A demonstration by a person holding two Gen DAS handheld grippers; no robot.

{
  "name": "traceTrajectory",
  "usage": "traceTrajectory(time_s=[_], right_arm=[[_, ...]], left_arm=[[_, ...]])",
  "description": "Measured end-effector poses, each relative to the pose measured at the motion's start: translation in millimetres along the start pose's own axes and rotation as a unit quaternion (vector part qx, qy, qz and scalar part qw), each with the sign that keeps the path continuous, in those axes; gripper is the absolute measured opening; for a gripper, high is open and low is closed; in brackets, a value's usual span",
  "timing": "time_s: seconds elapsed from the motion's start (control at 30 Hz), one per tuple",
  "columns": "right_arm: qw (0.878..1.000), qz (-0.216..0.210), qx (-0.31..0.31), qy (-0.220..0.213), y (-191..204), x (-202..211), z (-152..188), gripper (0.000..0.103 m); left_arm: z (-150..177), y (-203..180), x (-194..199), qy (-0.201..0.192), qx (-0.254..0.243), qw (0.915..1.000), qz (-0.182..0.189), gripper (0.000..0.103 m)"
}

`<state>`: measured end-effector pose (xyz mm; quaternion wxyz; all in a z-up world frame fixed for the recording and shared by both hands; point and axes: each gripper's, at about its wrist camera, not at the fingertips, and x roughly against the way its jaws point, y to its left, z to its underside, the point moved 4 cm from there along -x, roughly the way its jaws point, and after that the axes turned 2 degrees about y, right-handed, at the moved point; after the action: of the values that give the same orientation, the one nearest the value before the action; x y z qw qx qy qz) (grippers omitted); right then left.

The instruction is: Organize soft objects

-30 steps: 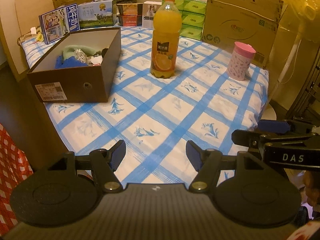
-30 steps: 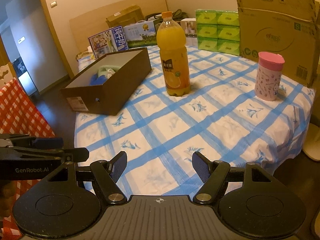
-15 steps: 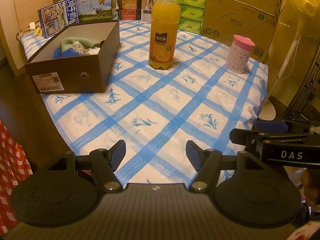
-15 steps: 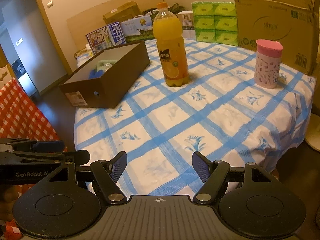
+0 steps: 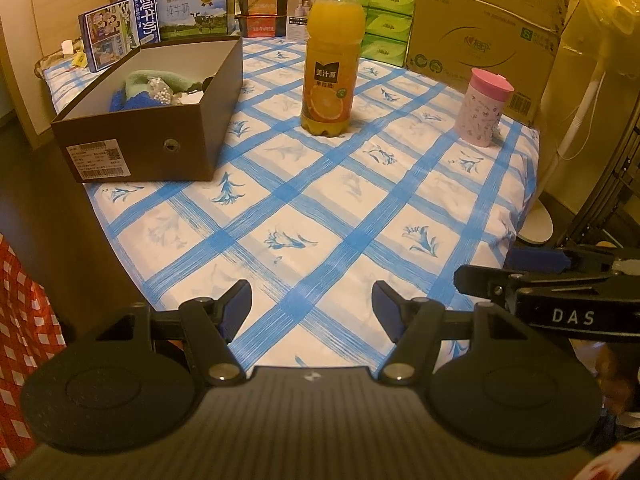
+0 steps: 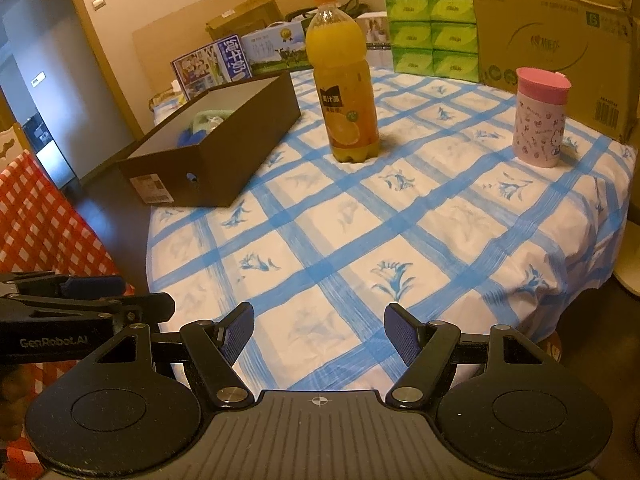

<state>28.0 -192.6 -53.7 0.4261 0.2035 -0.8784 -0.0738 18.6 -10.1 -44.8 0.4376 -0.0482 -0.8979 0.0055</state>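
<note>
1. The left hand-held gripper [image 5: 311, 312] hung over the near edge of the desk [image 5: 320, 216], its jaws wide apart with nothing between them.
2. The right hand-held gripper [image 6: 319, 334] hung beside it over the same edge, jaws likewise wide and empty.
3. The soft objects [image 5: 158, 90], a green and a blue piece among them, lay inside the open dark box [image 5: 160, 152] at the far left of the desk.
4. An orange juice bottle [image 5: 331, 56] stood upright just right of the box.
5. A pink lidded cup [image 5: 482, 110] stood well apart, farther right, before a cardboard carton [image 5: 484, 28].
</note>
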Motion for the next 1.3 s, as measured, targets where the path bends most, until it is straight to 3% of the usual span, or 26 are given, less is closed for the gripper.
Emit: traceTrajectory(time_s=[1.3], right_arm=[[1.000,-0.001,-0.003,0.004,-1.2,-4.9,0.7,0.072]], left_arm=[[-0.1,-0.6,-2.7,0.003,0.001,1.0000,-0.001,0.064]])
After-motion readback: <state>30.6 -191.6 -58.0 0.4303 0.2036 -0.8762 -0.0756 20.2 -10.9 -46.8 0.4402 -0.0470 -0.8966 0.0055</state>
